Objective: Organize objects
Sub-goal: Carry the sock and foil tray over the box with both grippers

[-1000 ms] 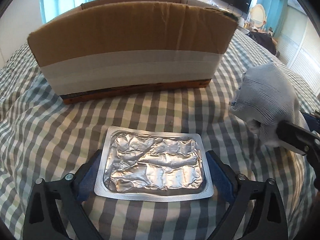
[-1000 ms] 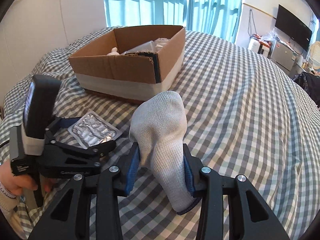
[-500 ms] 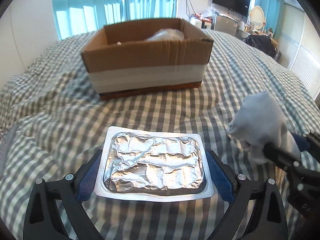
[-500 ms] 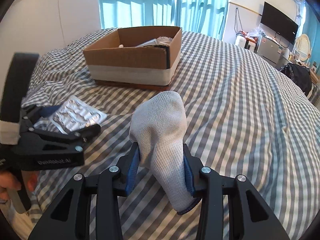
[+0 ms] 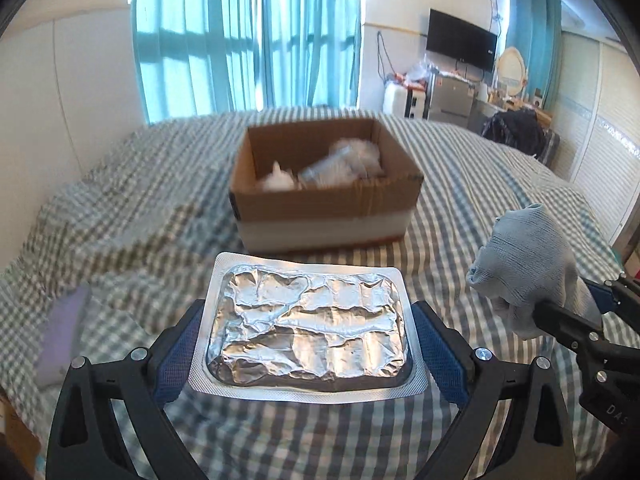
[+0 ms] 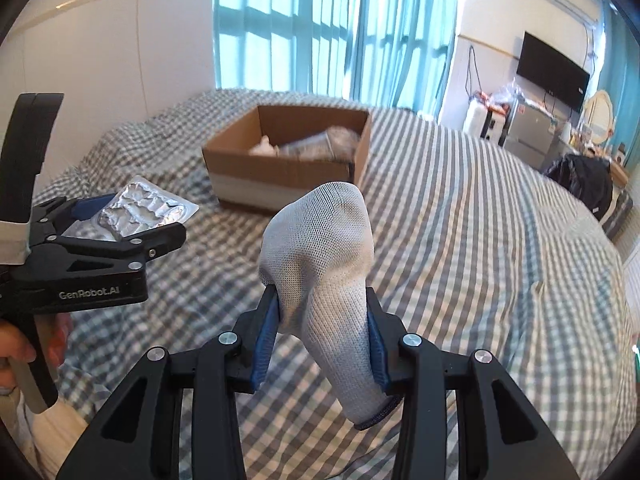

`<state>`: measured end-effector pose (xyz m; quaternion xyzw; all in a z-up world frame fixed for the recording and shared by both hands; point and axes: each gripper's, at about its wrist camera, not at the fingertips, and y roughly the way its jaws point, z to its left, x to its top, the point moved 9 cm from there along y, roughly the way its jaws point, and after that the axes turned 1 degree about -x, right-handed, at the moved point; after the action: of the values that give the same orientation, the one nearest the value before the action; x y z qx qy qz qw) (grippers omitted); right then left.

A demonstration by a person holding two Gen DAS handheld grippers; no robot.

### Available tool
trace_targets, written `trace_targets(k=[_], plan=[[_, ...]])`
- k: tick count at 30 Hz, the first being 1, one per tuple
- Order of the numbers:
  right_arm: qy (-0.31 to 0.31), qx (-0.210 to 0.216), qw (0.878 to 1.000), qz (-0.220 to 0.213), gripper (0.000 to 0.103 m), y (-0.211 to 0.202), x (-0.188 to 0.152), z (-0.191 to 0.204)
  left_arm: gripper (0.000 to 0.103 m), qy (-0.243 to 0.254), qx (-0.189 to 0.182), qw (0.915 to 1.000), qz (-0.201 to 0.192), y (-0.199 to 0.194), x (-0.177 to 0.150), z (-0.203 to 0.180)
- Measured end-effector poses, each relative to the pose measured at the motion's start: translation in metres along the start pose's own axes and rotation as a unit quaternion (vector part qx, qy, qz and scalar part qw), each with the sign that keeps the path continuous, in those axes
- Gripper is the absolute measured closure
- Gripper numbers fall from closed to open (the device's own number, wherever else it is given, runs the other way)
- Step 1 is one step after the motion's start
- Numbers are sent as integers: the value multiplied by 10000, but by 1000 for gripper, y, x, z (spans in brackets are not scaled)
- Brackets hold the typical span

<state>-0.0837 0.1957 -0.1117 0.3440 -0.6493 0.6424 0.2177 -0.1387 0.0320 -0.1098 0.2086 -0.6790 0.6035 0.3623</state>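
Blister pack (image 5: 306, 326) of crinkled foil clamped flat in left hand-held gripper (image 5: 306, 344), held above checked bed (image 5: 460, 216), short of cardboard box (image 5: 324, 200). Box seen open, pale items lying inside. Grey sock (image 6: 324, 264) pinched upright in right hand-held gripper (image 6: 322, 344), right of box, nearer camera.

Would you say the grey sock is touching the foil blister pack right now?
Apart. The right wrist view shows the grey sock clamped in the right gripper, with checked bedding visible between it and the foil blister pack held in the left gripper.
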Motion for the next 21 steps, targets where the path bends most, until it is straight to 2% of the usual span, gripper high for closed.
trace_targets(k=[10, 21], plan=[[-385, -48, 9982, -467, 64, -19, 73, 2, 4, 32, 75, 9987, -494, -14, 69, 17], [-434, 86, 9962, -748, 64, 5, 159, -9, 4, 15, 174, 9972, -730, 11, 143, 42]])
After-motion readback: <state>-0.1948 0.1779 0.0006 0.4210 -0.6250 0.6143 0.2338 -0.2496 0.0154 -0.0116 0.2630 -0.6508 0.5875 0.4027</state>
